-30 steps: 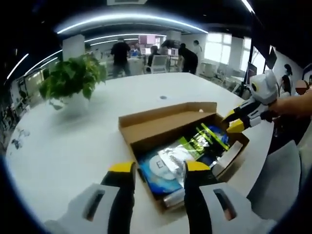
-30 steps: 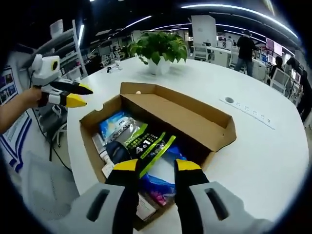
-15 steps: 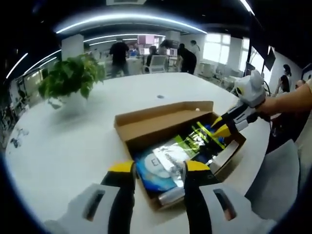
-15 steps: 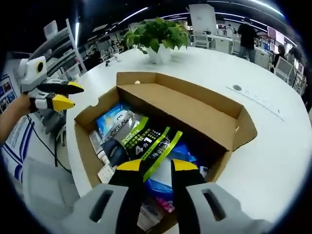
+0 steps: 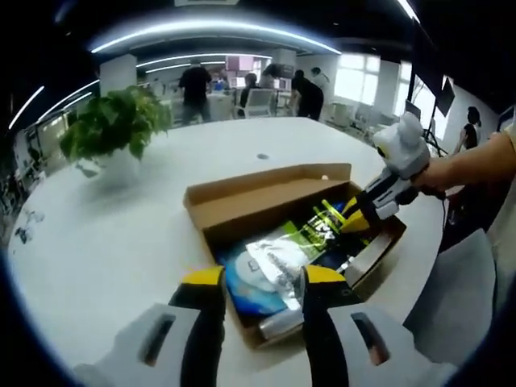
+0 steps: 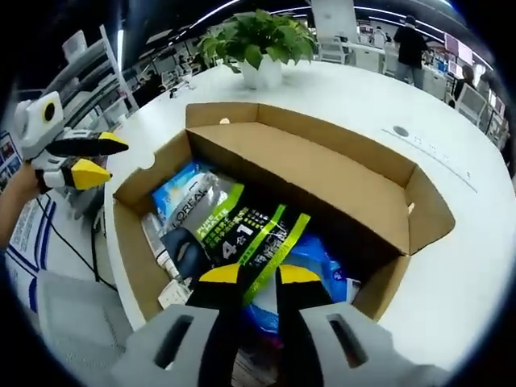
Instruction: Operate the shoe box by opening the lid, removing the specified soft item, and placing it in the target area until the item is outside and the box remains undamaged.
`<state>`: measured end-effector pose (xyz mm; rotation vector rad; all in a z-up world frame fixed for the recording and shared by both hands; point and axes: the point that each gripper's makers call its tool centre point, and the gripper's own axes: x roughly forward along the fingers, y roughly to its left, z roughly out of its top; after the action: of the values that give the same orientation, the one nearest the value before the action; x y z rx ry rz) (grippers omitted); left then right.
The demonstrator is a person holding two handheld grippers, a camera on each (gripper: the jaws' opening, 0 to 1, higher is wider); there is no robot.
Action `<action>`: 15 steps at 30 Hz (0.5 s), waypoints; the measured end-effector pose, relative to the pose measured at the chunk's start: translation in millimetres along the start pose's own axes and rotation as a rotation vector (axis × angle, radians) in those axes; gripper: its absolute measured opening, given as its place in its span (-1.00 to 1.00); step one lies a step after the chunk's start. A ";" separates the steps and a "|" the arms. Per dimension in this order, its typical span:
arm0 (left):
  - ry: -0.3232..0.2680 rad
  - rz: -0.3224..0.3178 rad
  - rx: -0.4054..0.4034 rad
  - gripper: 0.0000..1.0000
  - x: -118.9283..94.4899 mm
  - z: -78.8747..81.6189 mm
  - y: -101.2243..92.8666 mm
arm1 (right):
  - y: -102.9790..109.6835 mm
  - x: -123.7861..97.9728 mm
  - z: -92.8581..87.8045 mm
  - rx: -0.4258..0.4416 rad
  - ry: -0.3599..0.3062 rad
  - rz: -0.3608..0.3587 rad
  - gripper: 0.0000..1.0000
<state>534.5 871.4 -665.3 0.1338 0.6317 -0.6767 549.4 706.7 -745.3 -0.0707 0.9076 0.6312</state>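
Right gripper (image 6: 248, 276) dropped into open brown cardboard shoe box (image 6: 339, 181), jaws narrowed over black-green pouch (image 6: 246, 234), nothing gripped; your left gripper (image 5: 254, 278) waits at 6 o'clock, jaws wide, empty.

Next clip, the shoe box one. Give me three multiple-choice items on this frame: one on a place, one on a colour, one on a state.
1. Where is the right gripper?
A. Over the box's contents
B. Beside the plant
C. Off the table

2. What colour are the stripes on the dark packet?
A. Red
B. Lime green
C. White

3. How is the shoe box?
A. Taped shut
B. Crushed
C. Open, lid folded back

Key: 1 A, its jaws hang above the packets; 2 B, green bands cross the dark packet; 3 C, the contents lie exposed.
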 end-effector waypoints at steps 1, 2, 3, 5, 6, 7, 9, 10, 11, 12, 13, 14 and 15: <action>0.002 -0.001 0.001 -0.31 0.6 -0.4 -0.3 | -0.3 -1.3 0.1 -0.017 0.001 -0.008 -0.95; 0.007 -0.003 0.003 -0.32 1.6 -1.2 -1.0 | 0.9 -2.2 0.6 -0.024 0.002 -0.009 -0.96; 0.011 -0.005 0.004 -0.32 2.5 -2.2 -1.4 | 1.6 -2.7 0.6 -0.031 0.003 -0.007 -0.97; 0.021 -0.007 0.012 -0.33 4.8 -4.1 -2.6 | 1.8 -3.8 -0.1 -0.044 0.005 -0.010 -0.98; 0.024 -0.009 0.012 -0.33 5.5 -4.4 -3.6 | 1.5 -4.4 -0.7 -0.045 0.007 -0.013 -0.99; 0.025 -0.014 0.012 -0.34 6.1 -4.4 -4.6 | 1.2 -4.9 -1.4 -0.049 0.009 -0.017 -0.99; 0.028 -0.020 0.014 -0.35 8.1 -3.8 -6.7 | 0.4 -6.6 -2.2 -0.065 0.011 -0.027 -0.99; 0.032 -0.025 0.017 -0.35 9.7 -3.6 -8.2 | 0.3 -7.2 -2.3 -0.074 0.013 -0.030 -1.00; 0.034 -0.028 0.018 -0.36 10.9 -3.5 -9.1 | 0.0 -7.5 -2.6 -0.087 0.016 -0.033 -1.00; 0.037 -0.031 0.019 -0.36 12.0 -2.9 -10.2 | -0.5 -8.1 -3.1 -0.104 0.019 -0.036 -1.00; 0.041 -0.038 0.021 -0.37 14.0 -2.7 -11.7 | -1.2 -8.9 -3.4 -0.122 0.022 -0.043 -1.00; 0.045 -0.043 0.023 -0.37 15.8 -3.0 -12.5 | -1.8 -9.5 -3.7 -0.130 0.024 -0.047 -1.00; 0.053 -0.049 0.025 -0.37 18.5 -3.9 -13.6 | -3.0 -10.0 -3.9 -0.138 0.026 -0.049 -1.00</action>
<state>535.3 852.0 -678.2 0.1600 0.6799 -0.7306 543.8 698.3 -740.9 -0.2248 0.8838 0.6476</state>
